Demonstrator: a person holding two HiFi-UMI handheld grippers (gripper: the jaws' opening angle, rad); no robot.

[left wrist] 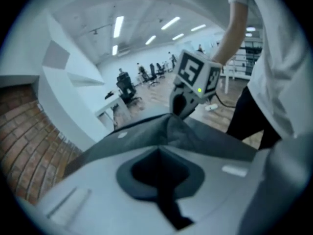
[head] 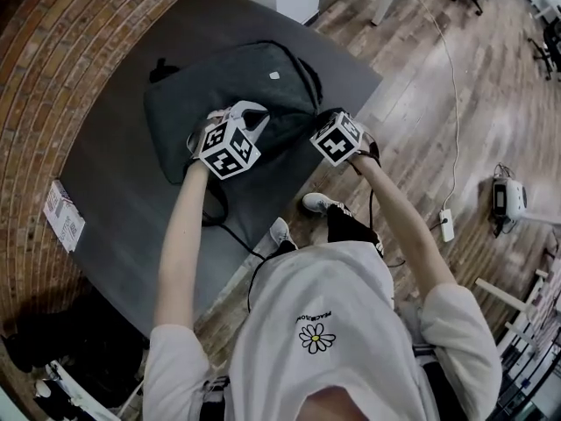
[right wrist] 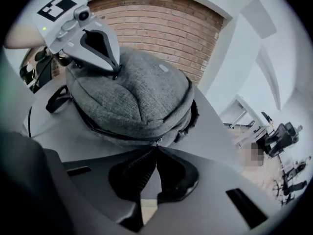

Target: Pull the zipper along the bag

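Pinching what looks like the small metal zipper pull (right wrist: pixel 158 141), the right gripper (right wrist: pixel 156 147) has its jaws pressed together right at the near rim of the grey backpack (right wrist: pixel 132 97). The backpack lies flat on the dark table (head: pixel 131 200). In the head view its long axis runs roughly from 8 o'clock to 2 o'clock, with the right gripper at its 4 o'clock corner. The left gripper (left wrist: pixel 160 150) is likewise closed, clamped on a raised fold of the bag's fabric on the upper face, at about 10 o'clock from the right one. So the bag is braced on the left and the pull sits in the right, which is plainly the nearer tool for the job. From the right gripper's tips the dark zipper track (right wrist: pixel 98 127) curves away toward 9 o'clock along the bag's edge and passes below the left gripper's hold. My judgement is that the coming pull should follow that line leftward rather than lift away from the bag. The left clamp would hold the fabric taut against the drag, since slack cloth could bunch and snag the slider.
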